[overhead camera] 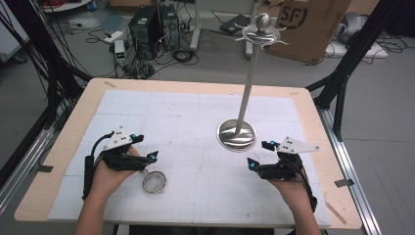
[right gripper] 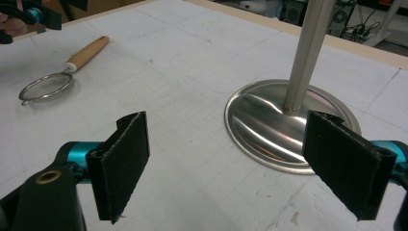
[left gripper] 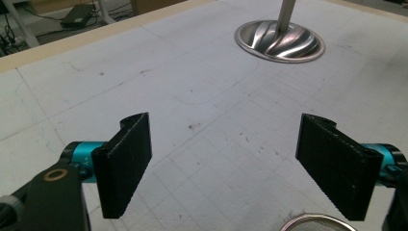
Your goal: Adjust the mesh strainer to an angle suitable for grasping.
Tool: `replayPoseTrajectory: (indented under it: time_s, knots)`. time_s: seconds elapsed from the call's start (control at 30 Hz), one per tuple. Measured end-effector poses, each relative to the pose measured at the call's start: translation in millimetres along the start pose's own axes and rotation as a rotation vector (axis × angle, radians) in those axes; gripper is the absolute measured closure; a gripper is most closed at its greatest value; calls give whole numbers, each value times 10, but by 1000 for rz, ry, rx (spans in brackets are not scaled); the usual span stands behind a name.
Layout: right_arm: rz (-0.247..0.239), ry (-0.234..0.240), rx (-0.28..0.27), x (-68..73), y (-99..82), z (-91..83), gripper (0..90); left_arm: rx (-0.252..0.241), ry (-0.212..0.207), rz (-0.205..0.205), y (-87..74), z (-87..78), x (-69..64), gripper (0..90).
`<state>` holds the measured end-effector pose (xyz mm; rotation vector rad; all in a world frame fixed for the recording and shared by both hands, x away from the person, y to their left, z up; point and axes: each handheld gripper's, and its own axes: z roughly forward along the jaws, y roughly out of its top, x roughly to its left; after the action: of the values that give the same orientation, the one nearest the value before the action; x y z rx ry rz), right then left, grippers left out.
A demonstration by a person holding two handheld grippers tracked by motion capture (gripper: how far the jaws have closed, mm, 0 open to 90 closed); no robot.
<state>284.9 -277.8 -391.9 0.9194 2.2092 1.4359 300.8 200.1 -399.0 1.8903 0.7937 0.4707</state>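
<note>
Strainer [left gripper: 318, 223] cut off by the frame's edge, seemingly mesh.

A pale wooden table [overhead camera: 73, 120] carries a white gridded mat [overhead camera: 171, 117] that covers nearly all of its top, leaving a bare wooden border around the edges. On the mat, right of the middle, stands a metal stand [overhead camera: 237, 134] with a round polished base and a tall slim pole rising from it. Nearer the person, left of the middle, a small round mesh strainer [overhead camera: 154, 182] with a wooden handle lies flat on the mat, well apart from the stand.
</note>
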Motion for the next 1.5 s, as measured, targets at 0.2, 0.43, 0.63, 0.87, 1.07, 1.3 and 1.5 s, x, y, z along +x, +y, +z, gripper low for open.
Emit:
replayPoseTrajectory:
  time_s: [0.2, 0.43, 0.63, 0.87, 1.07, 1.3, 1.5]
  knots:
    - [-4, -3, 15, 11, -19, 20, 161, 11, 0, 5, -11, 7, 5, 236]
    - [-1, -6, 11, 24, -17, -2, 161, 10, 19, 4, -29, 19, 38, 323]
    - [-10, -6, 19, 44, -18, 13, 161, 10, 31, -11, -56, -3, 78, 427]
    - [-15, -8, 36, 57, -46, 32, 161, 27, 58, -29, -104, 34, 134, 564]
    - [-18, -9, 53, 56, -74, 51, 161, 51, 75, -25, -136, 65, 166, 620]
    - [-26, -5, 64, 78, -81, 70, 162, 78, 106, -20, -173, 69, 206, 707]
    - [-29, 2, 74, 88, -92, 99, 162, 143, 135, -26, -269, 120, 257, 768]
